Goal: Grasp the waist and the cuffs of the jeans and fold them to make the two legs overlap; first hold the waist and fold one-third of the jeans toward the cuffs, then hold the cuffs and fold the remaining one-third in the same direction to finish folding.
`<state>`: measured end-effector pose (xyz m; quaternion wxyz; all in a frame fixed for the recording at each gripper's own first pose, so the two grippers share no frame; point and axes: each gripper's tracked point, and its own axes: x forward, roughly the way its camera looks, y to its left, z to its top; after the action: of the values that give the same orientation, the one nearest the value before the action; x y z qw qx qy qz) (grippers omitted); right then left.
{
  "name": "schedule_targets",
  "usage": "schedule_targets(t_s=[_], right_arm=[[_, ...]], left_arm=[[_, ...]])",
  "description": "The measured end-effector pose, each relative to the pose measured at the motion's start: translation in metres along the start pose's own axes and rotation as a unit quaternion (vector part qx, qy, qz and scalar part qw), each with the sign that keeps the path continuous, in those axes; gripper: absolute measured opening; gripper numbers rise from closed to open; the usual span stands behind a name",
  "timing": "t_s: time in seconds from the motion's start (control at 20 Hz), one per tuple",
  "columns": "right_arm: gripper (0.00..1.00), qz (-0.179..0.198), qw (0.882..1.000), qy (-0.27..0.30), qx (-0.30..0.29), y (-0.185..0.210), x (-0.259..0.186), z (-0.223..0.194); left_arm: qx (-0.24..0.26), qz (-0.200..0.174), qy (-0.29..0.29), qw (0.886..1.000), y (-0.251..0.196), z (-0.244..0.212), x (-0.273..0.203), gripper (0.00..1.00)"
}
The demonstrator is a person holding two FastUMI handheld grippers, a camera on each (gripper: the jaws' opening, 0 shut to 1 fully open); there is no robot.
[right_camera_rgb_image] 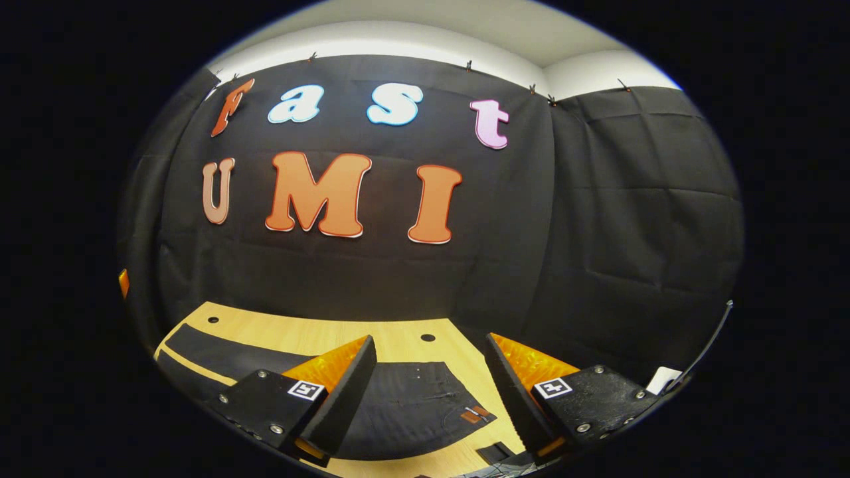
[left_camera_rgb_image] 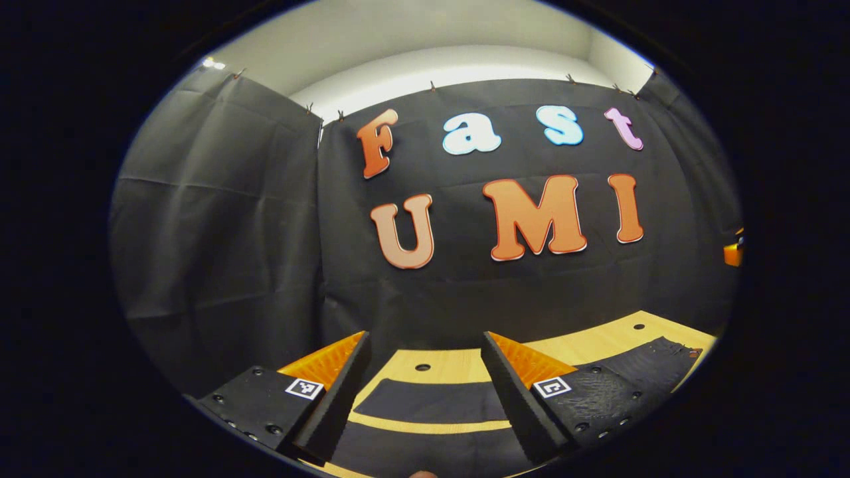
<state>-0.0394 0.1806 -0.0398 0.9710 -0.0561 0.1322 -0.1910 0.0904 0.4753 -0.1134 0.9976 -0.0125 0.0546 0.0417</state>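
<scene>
Dark jeans lie flat on the wooden table. In the left gripper view the two legs [left_camera_rgb_image: 431, 401] run side by side with a strip of table between them, and the waist end [left_camera_rgb_image: 654, 358] reaches toward the right. The left gripper [left_camera_rgb_image: 425, 385] hangs above the legs, open, nothing between its fingers. In the right gripper view the waist [right_camera_rgb_image: 425, 405] with a brown leather patch [right_camera_rgb_image: 478, 415] lies below the open right gripper [right_camera_rgb_image: 430, 392], and the legs [right_camera_rgb_image: 212, 355] stretch off to the left. Neither gripper touches the cloth.
The light wooden table [right_camera_rgb_image: 319, 332] has small round holes [right_camera_rgb_image: 427, 338] and ends against the black cloth wall. An orange object [left_camera_rgb_image: 732, 253] shows at the far right edge of the left gripper view. A white item [right_camera_rgb_image: 661, 380] and a thin cable sit low right in the right gripper view.
</scene>
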Motion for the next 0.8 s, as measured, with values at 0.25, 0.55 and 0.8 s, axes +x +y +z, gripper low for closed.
schedule_targets(t_s=[0.25,0.55,0.8], right_arm=[[0.99,0.061,0.986,0.149,0.034,0.030,0.047,-0.085],[0.98,0.054,0.969,0.231,0.065,0.013,0.083,-0.130],[0.98,0.026,0.940,0.320,0.116,-0.013,0.091,-0.185]], left_arm=[[-0.035,0.047,0.128,0.990,0.016,-0.068,0.026,0.99],[-0.052,0.096,0.231,0.967,0.047,-0.130,0.039,0.99],[-0.087,0.127,0.315,0.936,0.059,-0.182,0.035,1.00]])
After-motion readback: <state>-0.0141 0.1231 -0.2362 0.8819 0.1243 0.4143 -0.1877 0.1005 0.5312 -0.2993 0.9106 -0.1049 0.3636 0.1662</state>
